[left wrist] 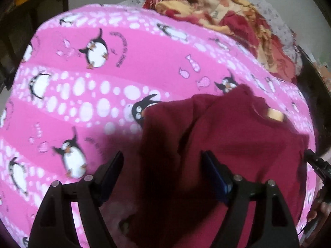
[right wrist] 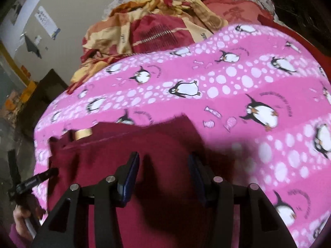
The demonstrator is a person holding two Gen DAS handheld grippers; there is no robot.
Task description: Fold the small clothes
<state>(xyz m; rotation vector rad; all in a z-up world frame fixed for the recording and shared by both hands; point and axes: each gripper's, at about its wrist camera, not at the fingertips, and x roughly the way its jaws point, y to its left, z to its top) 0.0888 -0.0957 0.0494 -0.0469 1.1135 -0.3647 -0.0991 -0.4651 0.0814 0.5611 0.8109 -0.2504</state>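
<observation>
Left wrist: maroon garment (left wrist: pixel 227 136) seemingly lies on penguin blanket (left wrist: pixel 82 95).

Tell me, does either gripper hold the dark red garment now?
No. Both the left gripper and right gripper stand open over the dark red garment; neither grips it.

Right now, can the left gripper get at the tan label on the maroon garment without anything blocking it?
Probably yes. The left gripper stands open over the maroon garment, and the tan label lies exposed ahead to its right on the penguin blanket. Only cloth lies between.
</observation>
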